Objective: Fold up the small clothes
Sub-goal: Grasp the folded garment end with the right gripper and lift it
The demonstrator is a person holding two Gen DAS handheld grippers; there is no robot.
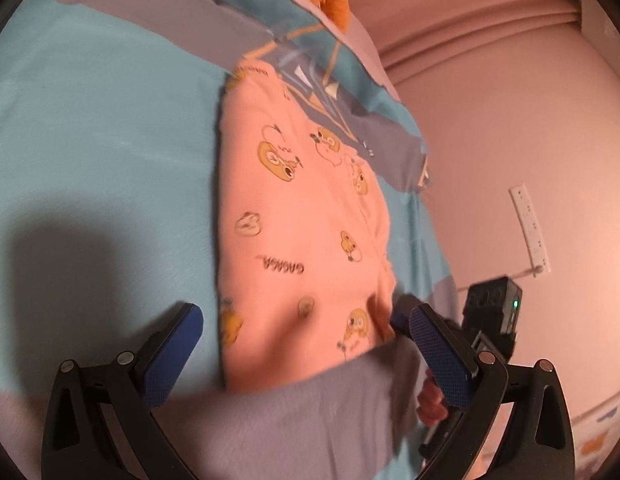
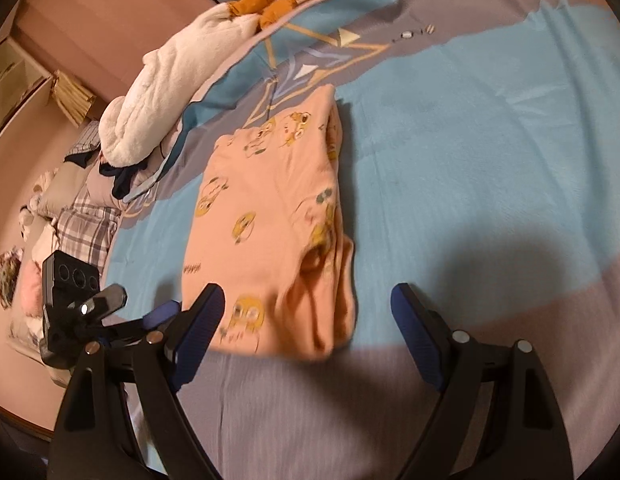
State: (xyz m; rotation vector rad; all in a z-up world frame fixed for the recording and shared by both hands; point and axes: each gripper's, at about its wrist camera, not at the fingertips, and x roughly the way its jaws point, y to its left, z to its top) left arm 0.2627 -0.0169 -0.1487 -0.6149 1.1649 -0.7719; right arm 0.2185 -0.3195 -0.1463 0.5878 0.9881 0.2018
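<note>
Both tongs, the left gripper (image 1: 306,356) and the right gripper (image 2: 310,332), are wide apart and hold nothing, hanging near the pink shirt (image 1: 298,220) lying folded flat on the blue bed cover (image 1: 102,128), maybe for another fold.

garment (image 1: 302,216) – pink, yellow cartoon print | bedspread (image 1: 90,132) – blue-grey blocks

Blue-grey bedspread (image 2: 489,128), folded pink garment (image 2: 266,216), white plush (image 2: 170,92)
</note>
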